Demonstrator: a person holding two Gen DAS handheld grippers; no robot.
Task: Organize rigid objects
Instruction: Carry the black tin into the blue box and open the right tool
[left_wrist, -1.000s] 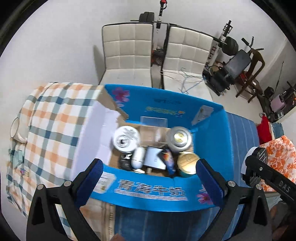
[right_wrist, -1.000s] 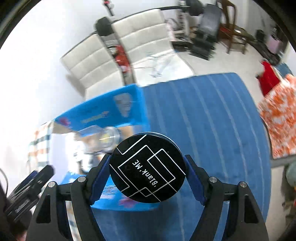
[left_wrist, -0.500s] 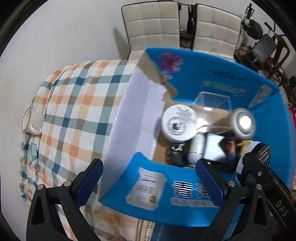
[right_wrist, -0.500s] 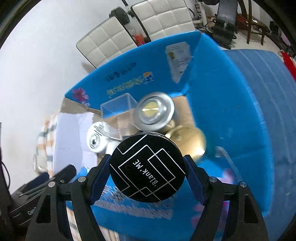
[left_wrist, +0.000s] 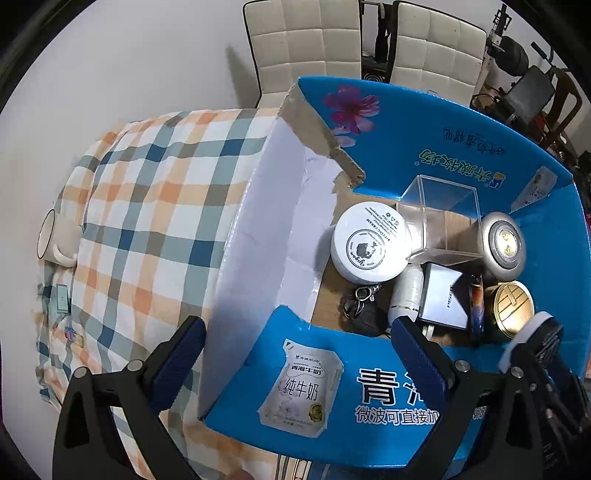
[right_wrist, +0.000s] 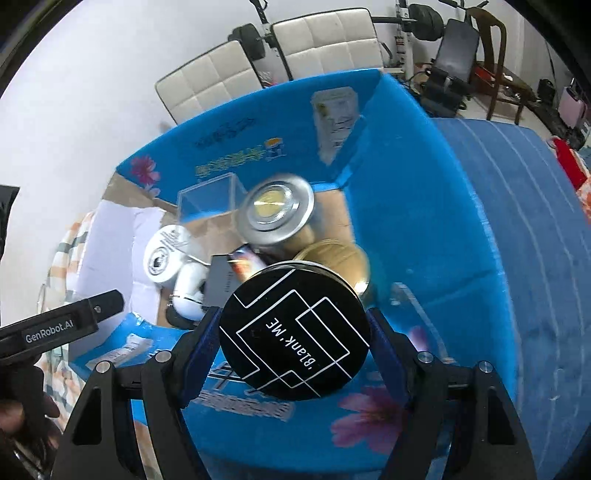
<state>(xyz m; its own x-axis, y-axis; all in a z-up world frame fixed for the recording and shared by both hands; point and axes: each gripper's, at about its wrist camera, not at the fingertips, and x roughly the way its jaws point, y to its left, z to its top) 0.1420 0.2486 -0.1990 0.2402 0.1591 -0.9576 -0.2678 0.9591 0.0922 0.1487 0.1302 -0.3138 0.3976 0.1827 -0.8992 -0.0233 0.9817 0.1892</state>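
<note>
**Black round tin held over the blue box**

In the right wrist view, the right gripper (right_wrist: 295, 332) fills the lower part of the frame. Its blue fingers (right_wrist: 197, 347) are clamped on a black round tin (right_wrist: 295, 330) with white lines and the word "Blank.ME" on the lid. The tin hangs above the near wall of a blue cardboard box (right_wrist: 424, 229), in the centre of the frame.

In the left wrist view, the left gripper (left_wrist: 295, 354) is at the bottom of the frame with its fingers (left_wrist: 177, 354) wide apart and nothing between them. It is over the near left corner of the box (left_wrist: 406, 147).

Inside the box, from near to far, lie a dark key bundle (left_wrist: 360, 310), a gold-lidded tin (left_wrist: 513, 306), a grey flat box (left_wrist: 443, 295), a white round jar (left_wrist: 369, 243), a silver can (left_wrist: 504, 247) and a clear plastic cube (left_wrist: 441, 218).

At the left of this frame, a checked cloth (left_wrist: 147, 221) covers the surface, and a white mug (left_wrist: 55, 236) lies at its far left edge. Two white chairs (left_wrist: 306, 40) stand at the top.
</note>
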